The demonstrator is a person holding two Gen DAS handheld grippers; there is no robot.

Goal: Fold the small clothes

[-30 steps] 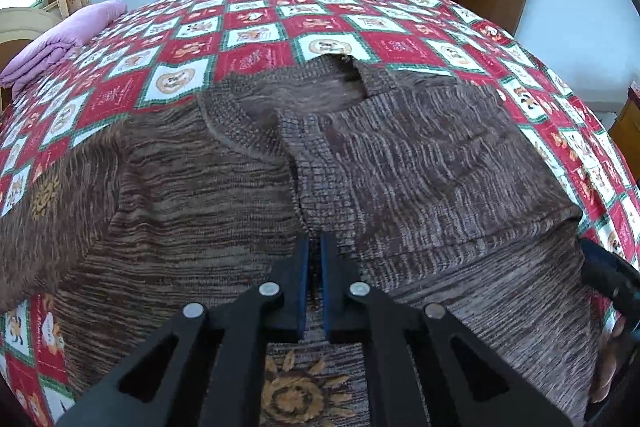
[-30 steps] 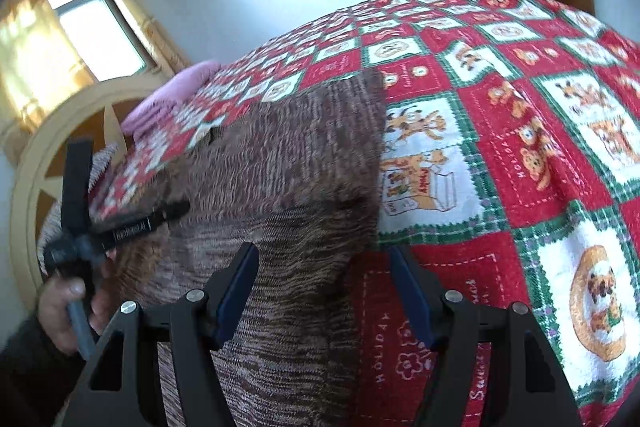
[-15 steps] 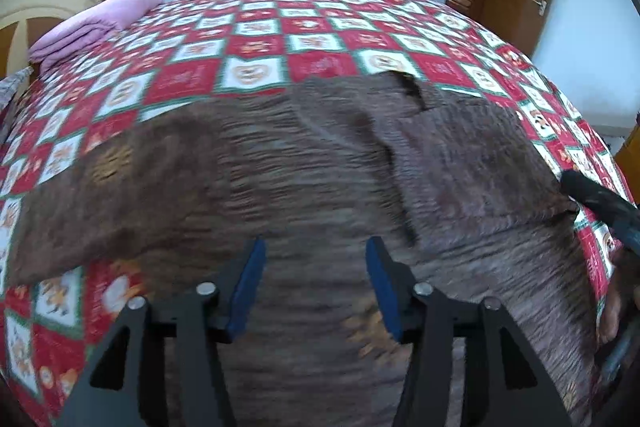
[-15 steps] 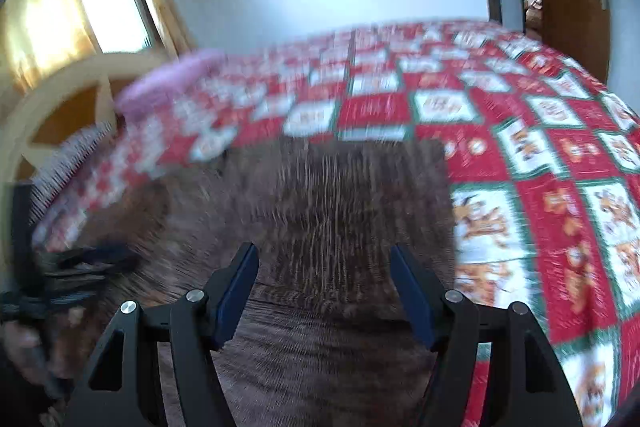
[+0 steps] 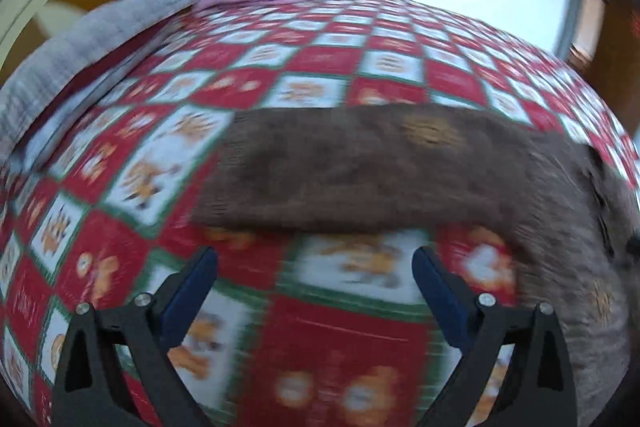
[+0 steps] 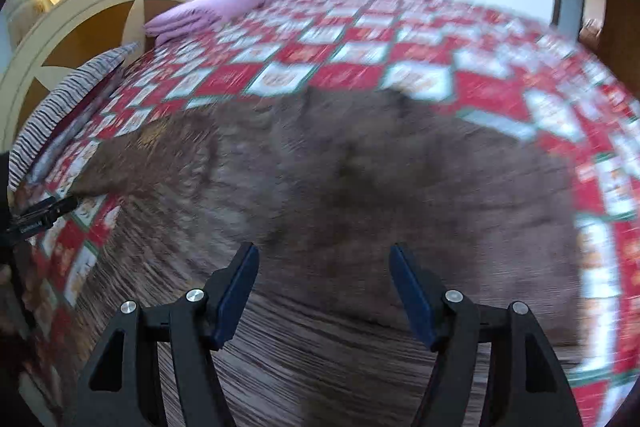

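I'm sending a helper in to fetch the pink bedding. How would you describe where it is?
Find the bed's cream arched headboard. On the red patchwork quilt just in front of it lies the folded pink blanket, beside a grey striped pillow. It is the only plain pink thing there.

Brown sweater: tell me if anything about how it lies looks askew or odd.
The brown sweater lies half-folded: one sleeve sticks straight out sideways across the red checked quilt, unfolded. Both views are blurred; nothing looks damaged.
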